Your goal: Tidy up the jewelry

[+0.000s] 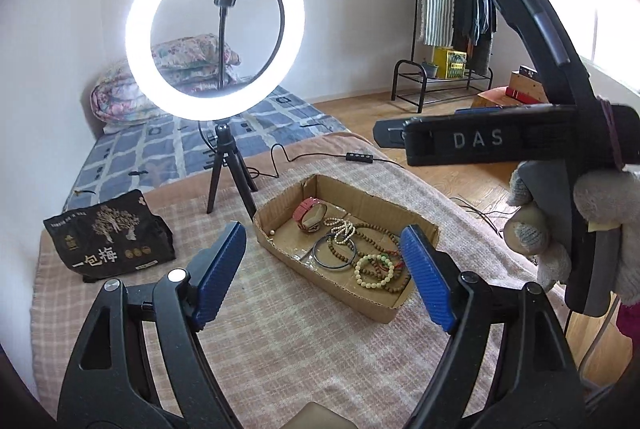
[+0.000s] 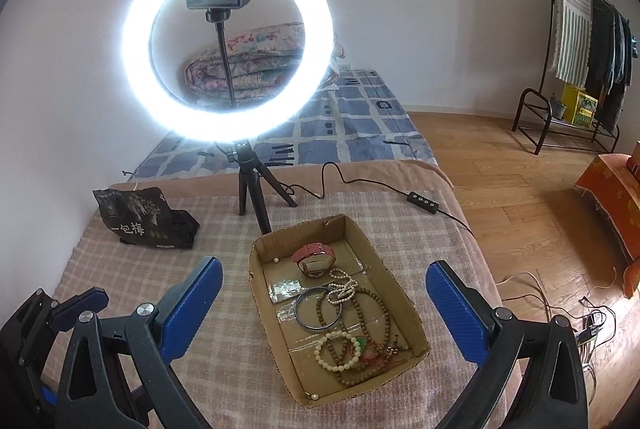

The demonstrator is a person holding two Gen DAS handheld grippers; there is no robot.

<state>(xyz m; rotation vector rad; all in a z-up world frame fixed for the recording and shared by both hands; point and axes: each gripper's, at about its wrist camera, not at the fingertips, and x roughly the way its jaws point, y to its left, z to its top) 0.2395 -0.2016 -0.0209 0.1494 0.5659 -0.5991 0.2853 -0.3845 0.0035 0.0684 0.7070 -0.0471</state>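
A shallow cardboard tray (image 1: 416, 225) (image 2: 412, 313) lies on the checked blanket. In it are a pink watch (image 1: 310, 215) (image 2: 314, 257), a dark bangle (image 1: 334, 253) (image 2: 318, 309), a white bead string (image 1: 344, 231) (image 2: 342, 287), a long brown bead necklace (image 1: 380, 233) (image 2: 380, 313) and a pale bead bracelet (image 1: 374, 271) (image 2: 338, 351). My left gripper (image 1: 324, 271) is open and empty, just before the tray. My right gripper (image 2: 324, 313) is open and empty, its fingers either side of the tray. In the left wrist view the right gripper's body (image 1: 560, 141) shows at right, held by a gloved hand.
A lit ring light on a small tripod (image 1: 228, 165) (image 2: 250, 181) stands behind the tray, its cable and remote (image 2: 422, 197) trailing right. A black snack bag (image 1: 108, 241) (image 2: 144, 221) lies at left. The bed edge drops to wood floor at right.
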